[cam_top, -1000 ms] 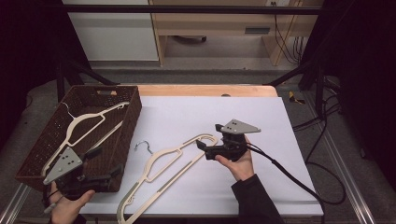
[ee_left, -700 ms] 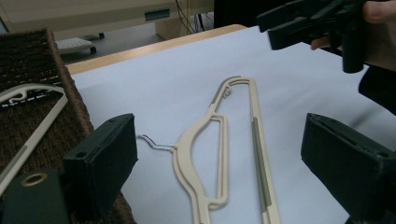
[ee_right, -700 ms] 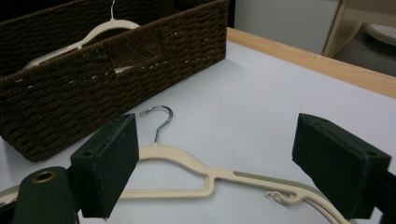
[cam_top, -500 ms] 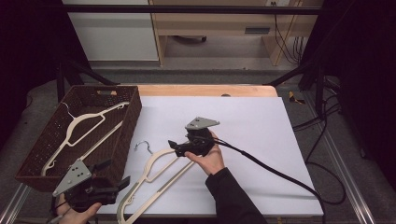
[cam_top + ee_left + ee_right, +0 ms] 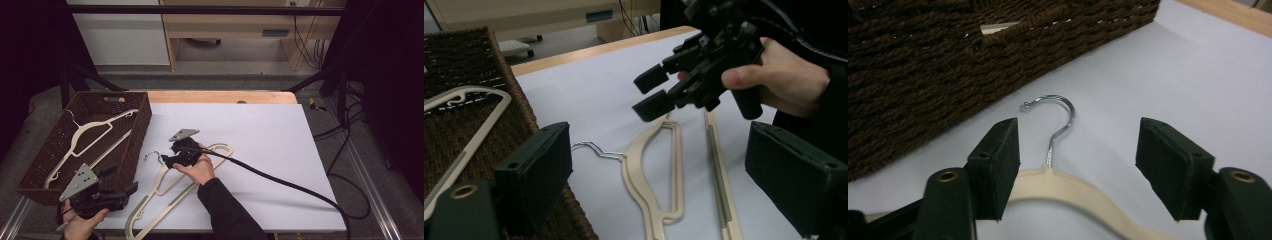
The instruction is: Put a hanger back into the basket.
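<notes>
A cream hanger (image 5: 170,185) with a metal hook (image 5: 152,156) lies flat on the white sheet, close to the brown wicker basket (image 5: 137,125). My right gripper (image 5: 167,161) hovers low over the hanger's neck. In the right gripper view the jaws have just been closing and stand open (image 5: 1078,165) on either side of the neck, below the hook (image 5: 1060,120), with the pads not touching it. My left gripper (image 5: 125,192) is open and holds nothing at the basket's front corner. From there it looks along the hanger (image 5: 649,165) toward the right gripper (image 5: 651,92).
A second cream hanger (image 5: 90,132) lies inside the basket. The right gripper's black cable (image 5: 280,182) trails across the sheet to the right. The table's wooden far edge (image 5: 225,96) and metal side rails border the sheet.
The right gripper has travelled left and down across the sheet to the hanger's neck, and its jaws have narrowed. The left gripper has shifted only slightly by the basket corner.
</notes>
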